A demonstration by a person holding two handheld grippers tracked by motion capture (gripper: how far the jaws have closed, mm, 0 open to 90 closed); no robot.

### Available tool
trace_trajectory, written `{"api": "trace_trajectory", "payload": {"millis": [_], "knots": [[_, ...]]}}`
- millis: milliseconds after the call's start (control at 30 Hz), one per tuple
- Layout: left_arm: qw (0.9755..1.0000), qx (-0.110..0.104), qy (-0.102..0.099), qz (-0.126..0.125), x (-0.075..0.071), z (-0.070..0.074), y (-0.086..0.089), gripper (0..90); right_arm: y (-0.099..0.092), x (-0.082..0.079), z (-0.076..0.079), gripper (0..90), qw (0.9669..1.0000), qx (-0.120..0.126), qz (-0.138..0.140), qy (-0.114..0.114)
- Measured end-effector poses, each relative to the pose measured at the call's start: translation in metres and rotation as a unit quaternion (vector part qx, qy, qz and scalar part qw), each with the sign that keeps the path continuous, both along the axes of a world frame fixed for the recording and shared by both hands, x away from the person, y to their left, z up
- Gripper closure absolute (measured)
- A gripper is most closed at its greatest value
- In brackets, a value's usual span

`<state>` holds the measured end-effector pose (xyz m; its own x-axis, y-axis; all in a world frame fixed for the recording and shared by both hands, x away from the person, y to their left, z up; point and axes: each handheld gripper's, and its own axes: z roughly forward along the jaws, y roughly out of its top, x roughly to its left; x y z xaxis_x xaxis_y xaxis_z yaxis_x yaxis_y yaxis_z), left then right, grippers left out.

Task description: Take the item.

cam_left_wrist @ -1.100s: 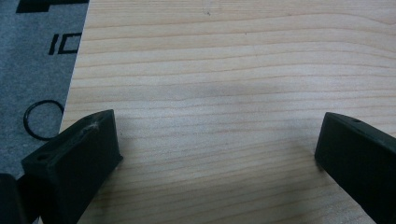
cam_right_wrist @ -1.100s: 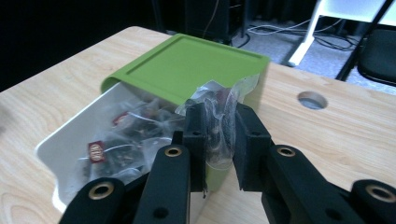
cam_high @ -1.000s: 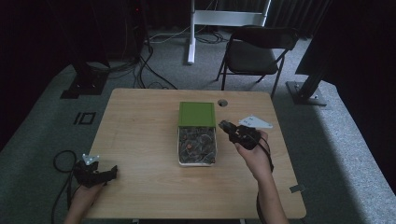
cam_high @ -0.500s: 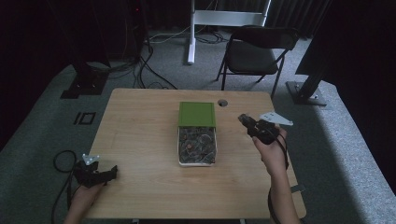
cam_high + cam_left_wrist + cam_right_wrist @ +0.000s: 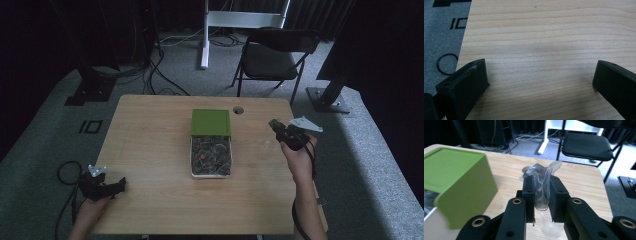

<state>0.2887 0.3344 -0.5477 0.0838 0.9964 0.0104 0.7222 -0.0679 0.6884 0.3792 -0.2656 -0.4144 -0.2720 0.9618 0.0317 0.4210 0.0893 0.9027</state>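
Observation:
In the right gripper view, my right gripper is shut on a crumpled clear plastic bag that hangs down between its jaws. In the high view that gripper is held above the right part of the wooden table, to the right of a white tray of small dark bits. A green box sits at the tray's far end and also appears in the right gripper view. My left gripper rests at the table's near left corner, its jaws wide apart over bare wood.
A black folding chair stands beyond the table's far right corner. A round cable hole is near the far edge. Cables and a black ring lie on the grey carpet at the left.
My right gripper has moved from beside the tray out to the right with the clear bag in it. The left gripper has stayed put.

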Motion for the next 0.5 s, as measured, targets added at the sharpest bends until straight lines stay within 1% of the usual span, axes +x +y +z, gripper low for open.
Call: {"api": "trace_trajectory", "payload": {"millis": [233, 367, 400, 500], "knots": [[1.0, 0.0, 0.0, 0.0, 0.0, 0.0, 0.0, 0.3, -0.008, 0.012, -0.009, 77.8, 0.9995, 0.007, -0.029, 0.012], [1.0, 0.0, 0.0, 0.0, 0.0, 0.0, 0.0, 0.3, -0.008, 0.016, -0.012, 77.8, 0.9992, 0.011, -0.031, 0.02], [1.0, 0.0, 0.0, 0.0, 0.0, 0.0, 0.0, 0.3, -0.007, 0.019, -0.015, 77.8, 0.999, 0.009, -0.036, 0.025], [1.0, 0.0, 0.0, 0.0, 0.0, 0.0, 0.0, 0.3, -0.008, 0.022, -0.018, 77.8, 0.9987, 0.012, -0.039, 0.03]]}}
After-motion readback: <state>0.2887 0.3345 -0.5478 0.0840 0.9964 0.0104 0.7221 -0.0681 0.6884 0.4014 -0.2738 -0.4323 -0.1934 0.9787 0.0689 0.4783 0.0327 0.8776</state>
